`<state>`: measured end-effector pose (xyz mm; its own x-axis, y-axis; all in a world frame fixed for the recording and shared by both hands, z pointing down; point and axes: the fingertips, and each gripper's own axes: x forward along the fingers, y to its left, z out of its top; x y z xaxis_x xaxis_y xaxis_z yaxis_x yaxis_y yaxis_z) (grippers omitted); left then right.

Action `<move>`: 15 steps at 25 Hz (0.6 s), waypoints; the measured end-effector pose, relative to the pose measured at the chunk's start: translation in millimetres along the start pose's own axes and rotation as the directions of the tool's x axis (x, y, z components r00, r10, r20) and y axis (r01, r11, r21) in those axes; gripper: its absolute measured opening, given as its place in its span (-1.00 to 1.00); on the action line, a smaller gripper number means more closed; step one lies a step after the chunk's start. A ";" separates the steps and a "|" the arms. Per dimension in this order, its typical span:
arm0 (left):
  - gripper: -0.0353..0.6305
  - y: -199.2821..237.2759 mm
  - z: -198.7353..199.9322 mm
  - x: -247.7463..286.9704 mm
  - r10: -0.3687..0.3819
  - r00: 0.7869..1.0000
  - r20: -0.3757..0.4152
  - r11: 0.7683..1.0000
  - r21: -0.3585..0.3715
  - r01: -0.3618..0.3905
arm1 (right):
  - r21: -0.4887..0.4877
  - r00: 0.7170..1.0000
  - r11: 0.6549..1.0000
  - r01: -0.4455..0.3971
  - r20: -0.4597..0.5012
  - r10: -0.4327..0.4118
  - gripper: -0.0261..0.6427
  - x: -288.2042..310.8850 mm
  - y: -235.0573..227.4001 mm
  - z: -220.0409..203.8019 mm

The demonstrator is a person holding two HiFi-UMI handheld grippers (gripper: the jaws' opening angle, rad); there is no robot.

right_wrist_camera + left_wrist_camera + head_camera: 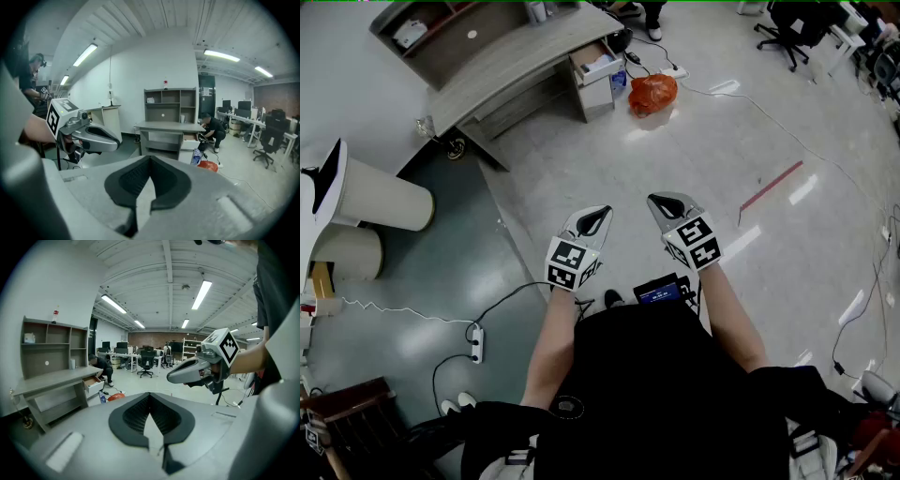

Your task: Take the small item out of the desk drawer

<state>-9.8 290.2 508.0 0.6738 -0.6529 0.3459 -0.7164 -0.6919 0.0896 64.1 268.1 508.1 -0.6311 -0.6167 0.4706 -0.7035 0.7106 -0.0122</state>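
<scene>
The left gripper [600, 216] and right gripper [662, 202] are being held side by side, each with jaws pressed together on nothing. The drawer [598, 64] is standing open at the desk [511, 58], well apart; its contents are too small to tell.

Floor [609, 178] w/ desk [511, 64], orange bag [653, 94] & power strip [475, 344] on it.

The left gripper [604, 213] and right gripper [659, 201] are pale grey pointed shells with black ribbed pads [133, 415] and white cubes [572, 263] bearing black square markers; the person wears a black top [656, 375].
</scene>
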 end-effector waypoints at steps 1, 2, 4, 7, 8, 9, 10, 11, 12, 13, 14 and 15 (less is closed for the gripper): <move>-0.90 0.1 -0.2 -0.1 -0.001 1.000 -0.002 1.000 -0.003 0.001 | -0.001 1.000 1.000 0.000 -0.001 0.000 -0.93 0.0 0.1 0.6; -0.90 0.3 -0.3 -0.3 -0.002 1.000 -0.004 1.000 -0.005 0.002 | -0.002 1.000 1.000 0.000 -0.002 0.000 -0.93 0.0 0.2 1.4; -0.90 0.7 0.8 -0.9 -0.004 1.000 -0.004 1.000 -0.008 0.004 | -0.005 1.000 1.000 0.000 -0.002 0.000 -0.93 0.0 0.8 3.1; -0.90 0.8 2.7 -1.0 -0.009 1.000 0.003 1.000 -0.008 0.009 | -0.010 1.000 1.000 0.000 -0.002 0.000 -0.93 -0.1 1.4 4.4; -0.90 0.8 2.8 -0.4 -0.008 1.000 0.002 1.000 -0.007 0.008 | -0.011 1.000 1.000 0.000 -0.002 0.000 -0.93 -0.2 1.1 4.4; -0.90 0.6 3.0 0.2 -0.007 1.000 0.001 1.000 -0.005 0.007 | -0.012 1.000 1.000 0.000 -0.002 0.000 -0.93 -0.7 0.6 4.5; -0.90 0.0 3.6 0.8 -0.005 1.000 0.001 1.000 -0.004 0.005 | -0.013 1.000 1.000 0.000 -0.002 0.000 -0.93 -1.6 -0.1 4.7; -0.90 -0.9 4.3 1.2 -0.004 1.000 0.001 1.000 -0.003 0.004 | -0.014 1.000 1.000 0.000 -0.002 0.000 -0.93 -2.8 -0.6 4.8; -0.90 -1.9 4.8 1.5 -0.003 1.000 0.000 1.000 -0.002 0.003 | -0.015 1.000 1.000 0.001 -0.003 -0.001 -0.93 -4.0 -1.1 4.8; -0.90 -2.7 4.9 1.9 -0.003 1.000 -0.001 1.000 0.000 0.003 | -0.016 1.000 1.000 0.002 -0.003 -0.002 -0.93 -4.8 -1.7 4.6; -0.90 -3.4 5.0 2.3 -0.003 1.000 -0.002 1.000 0.001 0.003 | -0.017 1.000 1.000 0.002 -0.004 -0.002 -0.93 -5.4 -2.1 4.4; -0.90 -3.9 5.1 2.6 -0.003 1.000 -0.003 1.000 0.003 0.003 | -0.017 1.000 1.000 0.002 -0.004 -0.002 -0.93 -5.7 -2.5 4.2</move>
<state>-4.4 289.6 503.8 0.6758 -0.6497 0.3481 -0.7136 -0.6950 0.0884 68.2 268.4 501.7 -0.6282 -0.6169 0.4741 -0.6992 0.7150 0.0039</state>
